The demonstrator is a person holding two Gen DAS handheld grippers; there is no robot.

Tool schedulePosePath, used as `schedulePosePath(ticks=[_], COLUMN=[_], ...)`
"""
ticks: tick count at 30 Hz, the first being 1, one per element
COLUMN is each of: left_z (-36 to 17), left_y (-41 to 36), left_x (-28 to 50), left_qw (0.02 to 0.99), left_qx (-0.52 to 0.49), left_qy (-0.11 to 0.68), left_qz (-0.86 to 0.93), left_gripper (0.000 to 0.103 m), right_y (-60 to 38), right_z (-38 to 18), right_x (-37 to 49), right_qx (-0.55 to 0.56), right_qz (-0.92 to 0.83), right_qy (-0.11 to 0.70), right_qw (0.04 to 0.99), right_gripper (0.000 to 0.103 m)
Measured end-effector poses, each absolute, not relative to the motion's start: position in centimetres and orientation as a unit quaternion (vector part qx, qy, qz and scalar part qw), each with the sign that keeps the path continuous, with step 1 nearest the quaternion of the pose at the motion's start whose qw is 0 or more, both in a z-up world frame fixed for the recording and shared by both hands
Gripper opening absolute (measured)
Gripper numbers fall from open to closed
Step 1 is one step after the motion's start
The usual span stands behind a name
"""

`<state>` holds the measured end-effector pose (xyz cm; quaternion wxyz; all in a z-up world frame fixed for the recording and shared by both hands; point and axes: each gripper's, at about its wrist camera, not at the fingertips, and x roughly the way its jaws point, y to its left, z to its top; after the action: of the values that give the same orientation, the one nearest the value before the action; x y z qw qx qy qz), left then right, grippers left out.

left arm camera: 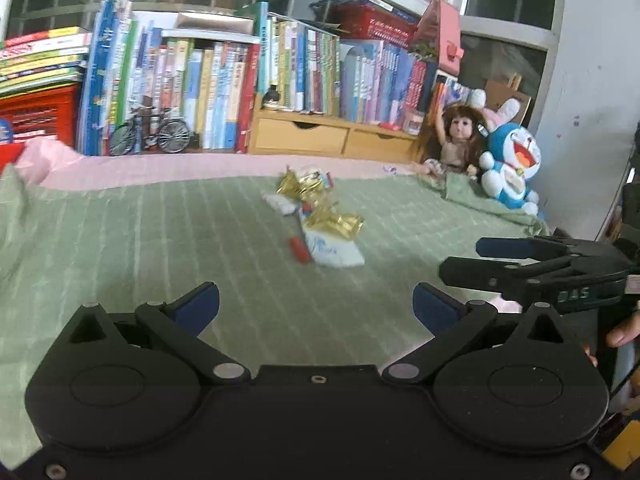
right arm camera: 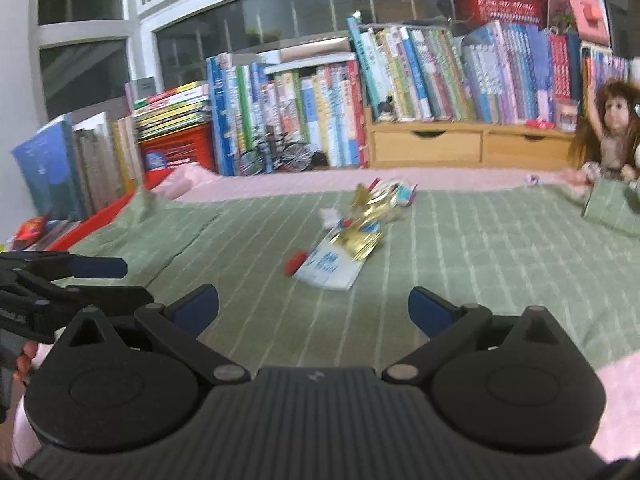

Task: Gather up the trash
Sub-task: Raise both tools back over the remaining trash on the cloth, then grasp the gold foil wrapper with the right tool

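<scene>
Nearest the lens, left gripper [left arm camera: 316, 306] spread wide, blue pads apart, nothing between them, hovering above green striped blanket [left arm camera: 140, 240]. Same for right gripper [right arm camera: 314, 306]: fingers wide, empty, over the same cloth. Each claw also visible from the side at the edge of the other's view, with fingertips of a hand [left arm camera: 620, 336] cut off at the frame border. Farther on, mid-blanket, well apart from both claws: trash pile [left arm camera: 320, 216], blurred by motion. Nearest piece a white packet with blue print [left arm camera: 334, 250], a small red piece [left arm camera: 300, 250] just beside it; gold foil wrappers [left arm camera: 334, 222] touching the packet's far edge, then a white crumpled scrap [left arm camera: 282, 204] and more gold and clear wrapping behind. Exact count and print impossible to make out. Beyond, pink sheet [left arm camera: 200, 168] along the blanket's far edge. Against it, wooden drawer unit [left arm camera: 332, 138] with two drawers shut, contents hidden, row of books [left arm camera: 312, 72] standing on top. Left of it, small model bicycle [left arm camera: 152, 132] before more upright books. Red crate [left arm camera: 40, 116] at far left bearing a flat stack of books, its inside only partly seen. Red basket [left arm camera: 372, 20] atop the books, contents unclear. At right, doll [left arm camera: 456, 136] and blue plush toy [left arm camera: 510, 164], lower parts tucked behind a blanket fold.
</scene>
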<state>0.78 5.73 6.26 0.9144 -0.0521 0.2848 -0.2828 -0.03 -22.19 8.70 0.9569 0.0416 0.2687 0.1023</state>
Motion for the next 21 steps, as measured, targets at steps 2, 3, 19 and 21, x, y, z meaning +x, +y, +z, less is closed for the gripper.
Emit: schedulePosePath(ticks=[2, 3, 19, 21], left_z=[6.0, 5.9, 2.2, 1.7], left_y=[5.4, 5.2, 1.1, 0.7], left_x=[2.5, 3.6, 12.4, 12.6], left_qw=[0.913, 0.913, 0.878, 0.876], left_qx=[-0.059, -0.058, -0.021, -0.023], left_qy=[0.291, 0.297, 0.347, 0.352], left_qz=[-0.279, -0.275, -0.329, -0.33], left_gripper=[0.103, 0.103, 0.094, 0.094], right_y=[-22.4, -22.5, -22.0, -21.7], right_z=[8.6, 8.5, 4.7, 4.3], right_x=[1.4, 2.1, 12.6, 13.3], right_qx=[0.04, 0.042, -0.052, -0.053], right_qz=[0.092, 0.091, 0.11, 0.12], right_qy=[0.272, 0.273, 0.297, 0.302], right_qw=[0.957, 0.957, 0.947, 0.944], right_gripper=[0.103, 0.103, 0.077, 0.077])
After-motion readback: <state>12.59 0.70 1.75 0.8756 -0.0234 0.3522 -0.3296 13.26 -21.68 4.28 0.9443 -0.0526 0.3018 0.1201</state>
